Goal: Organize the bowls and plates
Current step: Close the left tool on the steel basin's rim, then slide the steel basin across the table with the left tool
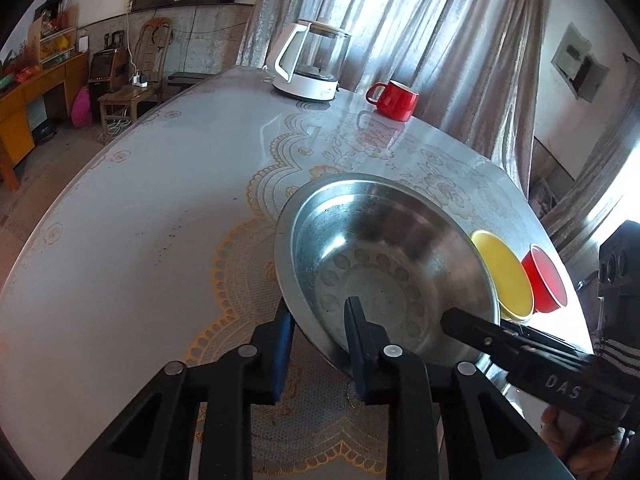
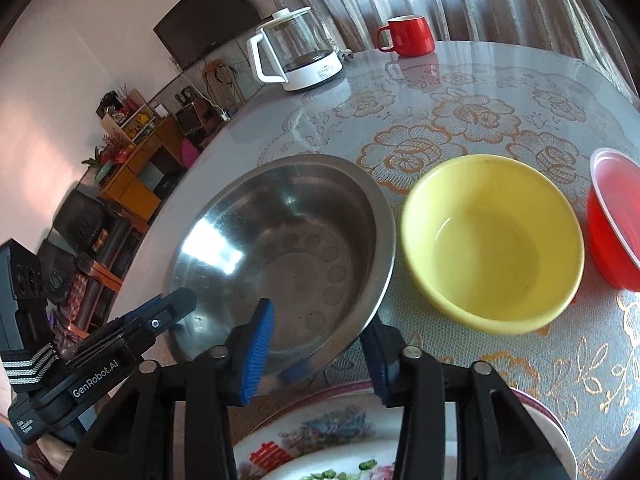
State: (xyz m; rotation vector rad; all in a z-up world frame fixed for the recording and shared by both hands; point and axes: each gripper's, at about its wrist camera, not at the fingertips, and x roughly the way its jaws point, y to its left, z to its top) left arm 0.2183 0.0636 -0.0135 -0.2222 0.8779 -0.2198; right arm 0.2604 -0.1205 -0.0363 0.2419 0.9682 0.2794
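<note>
Steel basin (image 1: pixel 384 264) (image 2: pixel 280 264) tilted on the lace-patterned tabletop (image 1: pixel 140 208) (image 2: pixel 500 92), one rim edge raised. Left gripper (image 1: pixel 320 320) (image 2: pixel 176 308): fingers (image 1: pixel 285 324) narrowly set, straddling the basin's near rim, one outside and one inside; firm contact cannot be told. Right gripper (image 2: pixel 320 332) (image 1: pixel 456 316): fingers (image 2: pixel 260 340) likewise straddling the basin's rim, one pad inside, one outside. Yellow bowl (image 2: pixel 492 240) (image 1: pixel 504 276) just beside the basin; red bowl (image 2: pixel 616 220) (image 1: pixel 544 280) beyond the yellow one. Patterned plate (image 2: pixel 320 436) near the basin, beneath the right gripper. Kettle (image 1: pixel 308 60) (image 2: pixel 296 52) and red mug (image 1: pixel 394 98) (image 2: pixel 408 36) well apart from the basin, at the far edge.
</note>
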